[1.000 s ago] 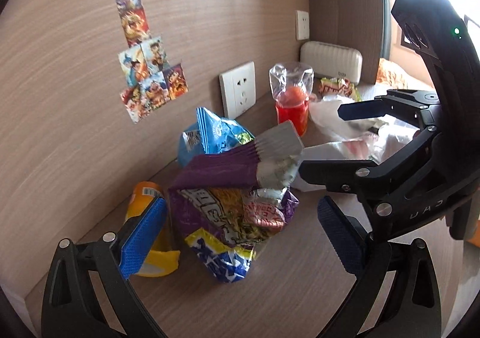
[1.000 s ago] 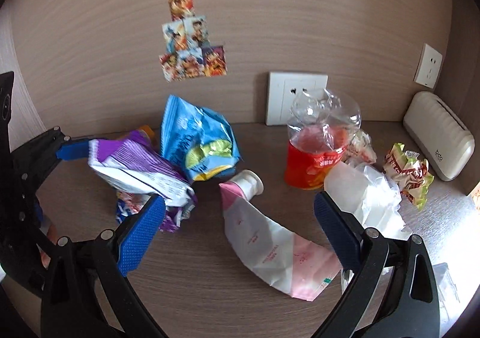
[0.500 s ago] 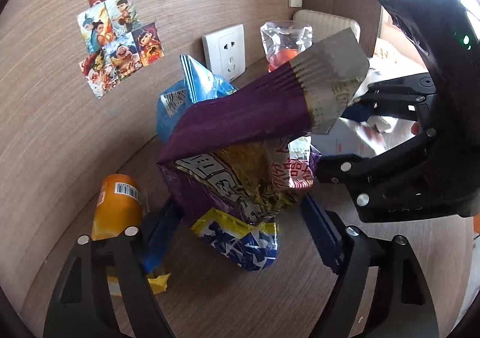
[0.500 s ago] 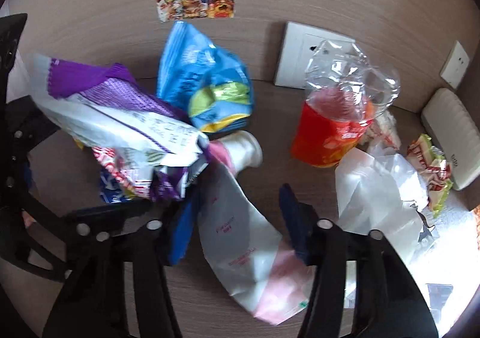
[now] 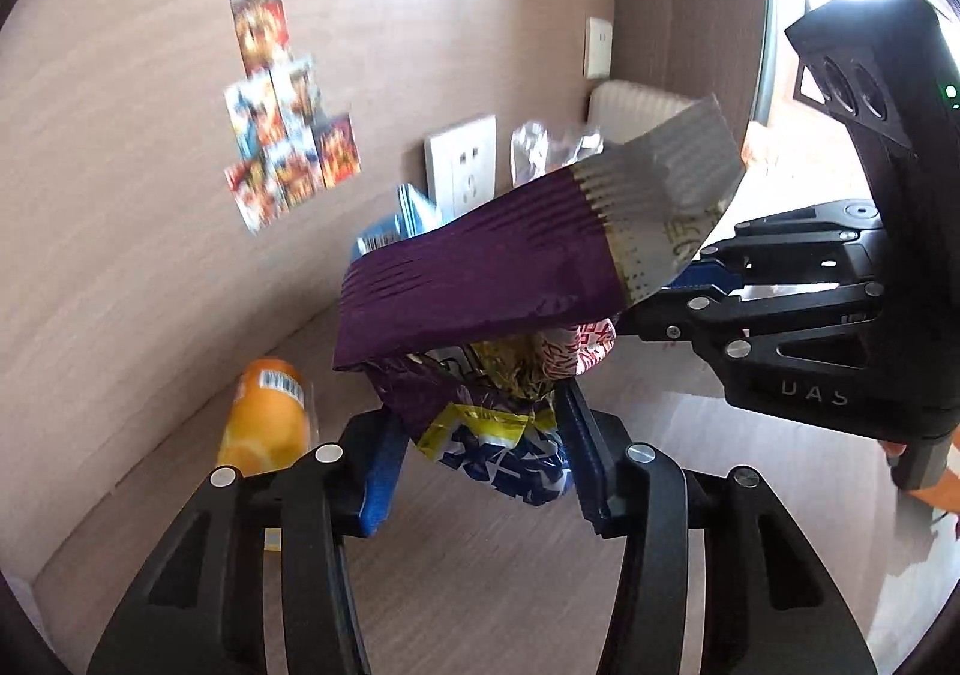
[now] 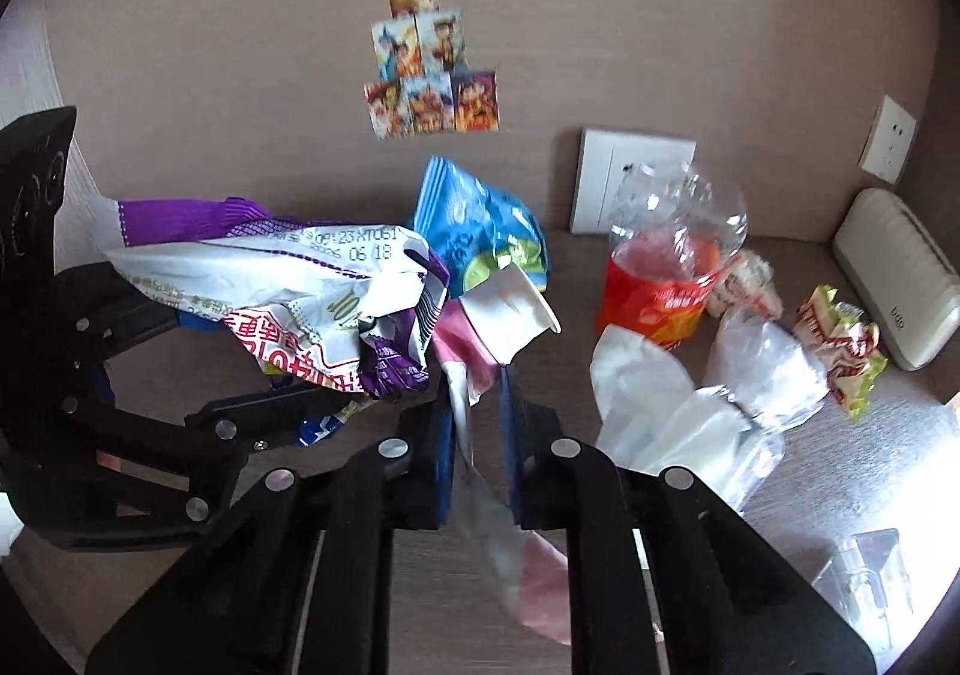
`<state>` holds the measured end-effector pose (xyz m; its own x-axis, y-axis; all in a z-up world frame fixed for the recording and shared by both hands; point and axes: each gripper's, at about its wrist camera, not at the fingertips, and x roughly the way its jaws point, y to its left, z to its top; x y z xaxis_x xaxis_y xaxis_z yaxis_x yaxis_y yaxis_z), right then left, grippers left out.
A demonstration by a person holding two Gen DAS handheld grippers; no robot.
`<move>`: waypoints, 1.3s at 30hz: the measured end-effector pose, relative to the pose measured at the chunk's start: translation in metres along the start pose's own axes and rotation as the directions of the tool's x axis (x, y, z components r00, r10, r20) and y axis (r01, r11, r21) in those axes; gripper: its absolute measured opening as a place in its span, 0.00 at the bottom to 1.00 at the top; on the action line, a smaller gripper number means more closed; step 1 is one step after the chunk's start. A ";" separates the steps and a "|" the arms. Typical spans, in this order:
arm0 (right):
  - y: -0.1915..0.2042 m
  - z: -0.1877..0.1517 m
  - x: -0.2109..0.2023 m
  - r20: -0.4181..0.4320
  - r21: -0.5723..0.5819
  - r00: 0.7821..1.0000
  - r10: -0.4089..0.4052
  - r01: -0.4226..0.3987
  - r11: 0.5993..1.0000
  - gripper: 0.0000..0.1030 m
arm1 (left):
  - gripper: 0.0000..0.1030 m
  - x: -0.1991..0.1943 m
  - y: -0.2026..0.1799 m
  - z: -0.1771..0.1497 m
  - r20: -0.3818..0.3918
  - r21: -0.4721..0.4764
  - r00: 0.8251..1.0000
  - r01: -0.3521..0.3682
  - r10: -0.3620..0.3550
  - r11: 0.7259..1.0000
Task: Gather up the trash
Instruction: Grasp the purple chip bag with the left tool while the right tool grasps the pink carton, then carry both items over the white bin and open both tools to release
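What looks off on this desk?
Trash everywhere: a crushed bottle with red drink left in it stands by the wall socket, an orange bottle lies on its side, and crumpled tissue and wrappers are strewn about. No visible spill.

Purple-and-silver snack bag (image 5: 480, 279) (yellow and blue print below), blue chip bag (image 6: 480, 219), pink-and-white pouch (image 6: 480, 339), orange bottle (image 5: 264, 423), red-labelled clear bottle (image 6: 666, 279), wood-grain worktop (image 5: 480, 555)
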<state>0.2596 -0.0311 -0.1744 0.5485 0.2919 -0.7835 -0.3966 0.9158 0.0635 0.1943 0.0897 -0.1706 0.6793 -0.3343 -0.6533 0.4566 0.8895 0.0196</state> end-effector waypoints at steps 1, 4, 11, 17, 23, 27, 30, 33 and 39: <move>0.001 0.000 -0.007 0.014 0.007 1.000 0.001 -0.001 1.000 0.15 | 0.46 -0.006 -0.002 0.002 0.009 -0.001 1.000 0.004 -0.004 1.000; -0.004 0.010 -0.029 0.063 0.034 0.998 0.008 -0.010 0.999 0.15 | 0.46 -0.024 -0.011 0.008 0.048 0.001 0.999 0.000 0.000 1.000; -0.009 0.010 -0.069 0.128 0.073 0.992 -0.023 0.013 0.997 0.15 | 0.46 -0.062 -0.033 0.020 0.107 0.015 0.994 -0.005 0.003 1.000; -0.027 -0.007 -0.110 0.151 0.109 0.987 -0.054 0.037 0.993 0.15 | 0.46 -0.085 -0.065 0.025 0.136 0.018 0.991 0.010 -0.012 1.000; -0.053 -0.037 -0.156 0.172 0.149 0.983 -0.071 0.045 0.988 0.15 | 0.46 -0.086 -0.126 0.042 0.138 0.049 0.990 0.016 -0.022 0.999; -0.072 -0.062 -0.188 0.179 0.181 0.980 -0.083 0.050 0.982 0.15 | 0.46 -0.093 -0.166 0.046 0.134 0.073 0.990 0.027 -0.037 0.997; -0.090 -0.083 -0.212 0.180 0.208 0.979 -0.094 0.056 0.977 0.15 | 0.46 -0.101 -0.201 0.046 0.132 0.098 0.989 0.047 -0.059 0.994; -0.106 -0.104 -0.234 0.179 0.225 0.977 -0.119 0.077 0.971 0.15 | 0.46 -0.104 -0.233 0.046 0.124 0.119 0.988 0.073 -0.088 0.990; -0.133 -0.150 -0.269 0.162 0.291 0.971 -0.176 0.124 0.949 0.15 | 0.46 -0.102 -0.290 0.043 0.096 0.159 0.984 0.134 -0.150 0.978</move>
<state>0.0548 -0.2730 -0.0648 0.7219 0.1666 -0.6716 -0.0942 0.9852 0.1431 0.0179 -0.1474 -0.0771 0.6551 -0.4923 -0.5731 0.6290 0.7757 0.0526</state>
